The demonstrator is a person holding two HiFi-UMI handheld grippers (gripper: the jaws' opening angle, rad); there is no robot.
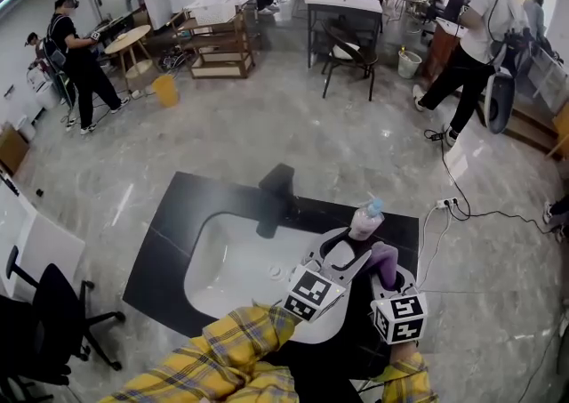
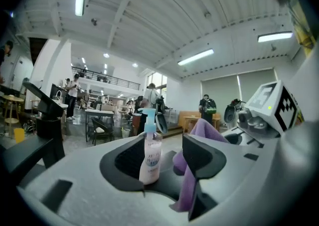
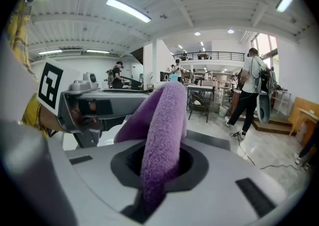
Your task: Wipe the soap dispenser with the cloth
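Soap dispenser (image 1: 365, 219), a pink plastic bottle with a blue pump, stands on the black countertop (image 1: 178, 214) between the left gripper's (image 1: 354, 243) wide-spread jaws, unclamped. The right gripper (image 3: 159, 162) pinches a fuzzy purple cloth (image 3: 162, 130).

Soap dispenser (image 2: 150, 157) label too blurred to read — cloth (image 3: 162, 130) end hidden in right claw (image 3: 159, 164).
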